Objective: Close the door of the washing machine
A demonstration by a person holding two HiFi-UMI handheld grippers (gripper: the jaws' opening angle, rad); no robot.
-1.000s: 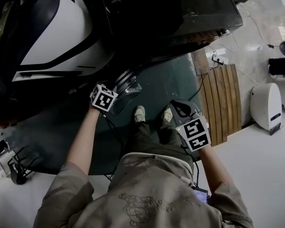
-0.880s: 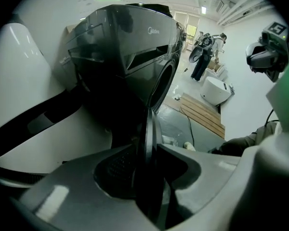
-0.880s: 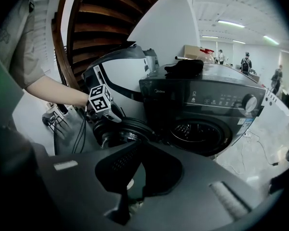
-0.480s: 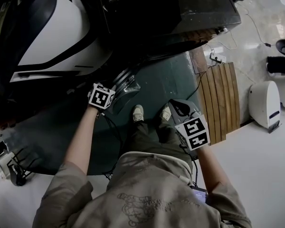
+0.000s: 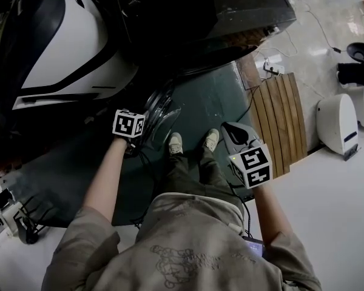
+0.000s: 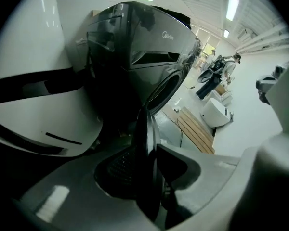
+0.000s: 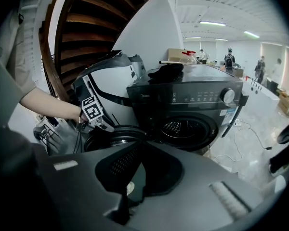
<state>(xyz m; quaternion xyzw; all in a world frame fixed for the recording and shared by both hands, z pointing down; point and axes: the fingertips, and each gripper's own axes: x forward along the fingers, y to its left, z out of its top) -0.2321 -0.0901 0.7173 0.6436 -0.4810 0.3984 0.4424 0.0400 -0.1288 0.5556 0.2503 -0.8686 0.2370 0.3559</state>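
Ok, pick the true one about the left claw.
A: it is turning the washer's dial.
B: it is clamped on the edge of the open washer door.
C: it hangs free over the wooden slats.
B: in the left gripper view the edge of the door sits between the jaws of the left claw, which are closed onto it.

Head view overhead; gripper views low, seemingly close, toward washing machine [image 7: 183, 100]

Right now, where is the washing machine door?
The door stands open left of centre in the head view, its rim clamped in the left gripper.
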